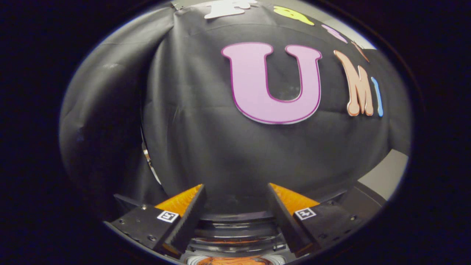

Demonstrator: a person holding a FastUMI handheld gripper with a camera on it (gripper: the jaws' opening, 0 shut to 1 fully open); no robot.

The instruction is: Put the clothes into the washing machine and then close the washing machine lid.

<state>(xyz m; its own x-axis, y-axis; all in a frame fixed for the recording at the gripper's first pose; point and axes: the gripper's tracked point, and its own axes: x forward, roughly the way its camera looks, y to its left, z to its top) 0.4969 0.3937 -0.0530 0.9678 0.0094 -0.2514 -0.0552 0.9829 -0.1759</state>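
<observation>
My gripper is open, its two fingers spread wide with nothing between them, pointing at the black booth wall. Low between the fingers I see the rounded top of the washing machine, with a dark, glossy curved lid or rim. Just under it an orange thing shows inside a pale ring; whether it is clothing I cannot tell. The machine's body is hidden below the fingers.
The black cloth wall hangs close ahead and folds around to the left. A pale strip of surface shows beyond the right finger, at the foot of the cloth.
</observation>
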